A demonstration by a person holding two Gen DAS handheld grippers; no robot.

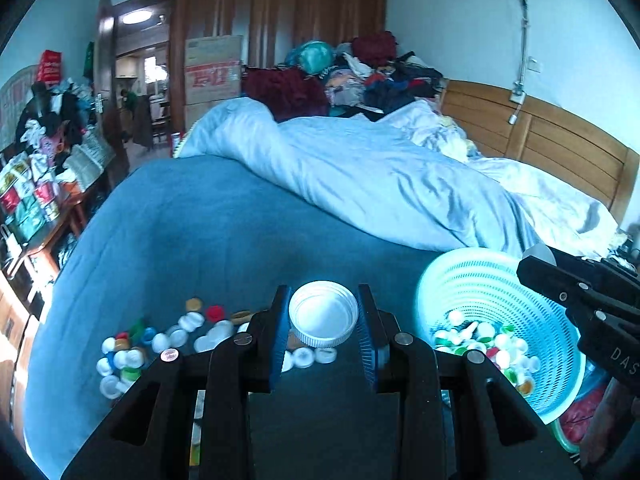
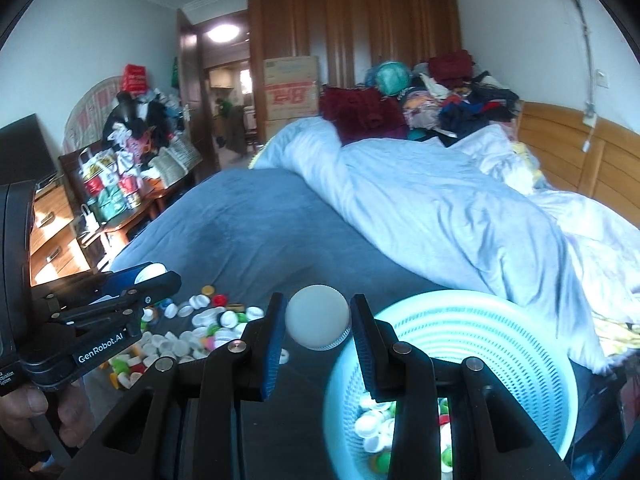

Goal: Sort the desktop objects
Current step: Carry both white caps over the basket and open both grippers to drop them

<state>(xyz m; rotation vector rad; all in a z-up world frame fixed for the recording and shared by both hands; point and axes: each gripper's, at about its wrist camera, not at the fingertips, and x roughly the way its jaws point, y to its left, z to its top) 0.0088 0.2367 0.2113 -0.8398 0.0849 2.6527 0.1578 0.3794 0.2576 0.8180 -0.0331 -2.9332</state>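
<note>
My left gripper (image 1: pixel 323 320) is shut on a large white cap (image 1: pixel 323 314), hollow side up, held above the blue bedspread (image 1: pixel 208 224). A pile of loose bottle caps (image 1: pixel 168 340) lies on the bedspread to its lower left. My right gripper (image 2: pixel 318 320) is shut on another large white cap (image 2: pixel 319 316), flat top toward the camera, at the left rim of the light blue basket (image 2: pixel 500 344). The basket (image 1: pixel 496 304) holds several caps (image 1: pixel 484 344). The left gripper also shows in the right wrist view (image 2: pixel 154 276), and the right gripper at the right edge of the left wrist view (image 1: pixel 538 258).
A crumpled pale blue duvet (image 1: pixel 380 176) covers the far half of the bed. Clothes (image 1: pixel 360 76) are heaped behind it by a wooden wardrobe (image 1: pixel 280 12). A wooden headboard (image 1: pixel 540 144) stands at the right. A cluttered wooden desk (image 2: pixel 100 192) stands at the left.
</note>
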